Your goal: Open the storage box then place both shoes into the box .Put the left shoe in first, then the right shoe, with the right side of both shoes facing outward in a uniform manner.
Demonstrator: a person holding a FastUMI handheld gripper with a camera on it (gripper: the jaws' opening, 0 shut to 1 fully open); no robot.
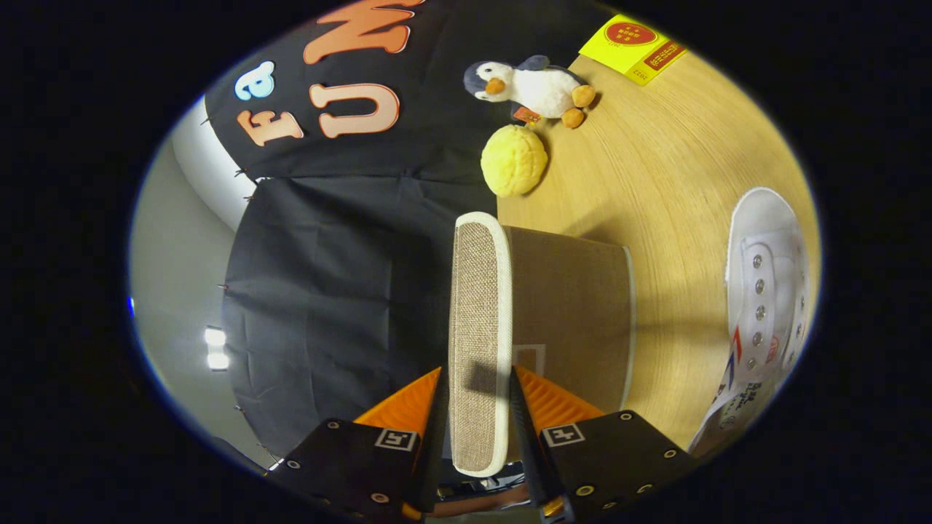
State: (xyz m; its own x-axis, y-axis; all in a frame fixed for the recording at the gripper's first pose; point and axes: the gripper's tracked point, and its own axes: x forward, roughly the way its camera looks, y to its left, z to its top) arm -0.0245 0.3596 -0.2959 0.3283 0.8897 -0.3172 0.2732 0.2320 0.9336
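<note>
Between our tongs point(477, 407) we see the storage box lid point(477, 342), a panel of woven beige cloth with a pale border, turned edge-on to the camera so that it runs straight ahead from the fingers. Both fingers point(528, 429) press against it, one on each face, so the tongs are closed on the lid and hold it raised. Just behind the lid sits the storage box point(571, 313) itself, a brown cloth-sided box with a pale trim, resting on the wooden counter point(655, 167). Well apart from the box, on the far side of the counter from the lid, lies a white lace-up shoe point(764, 291) with metal eyelets and a printed pattern near its sole; we cannot tell which foot it is for. Beyond the box we see a round yellow plush ball point(513, 160), a plush penguin point(535, 87) lying just past it, and a yellow card point(632, 47) further off on the counter.
</note>
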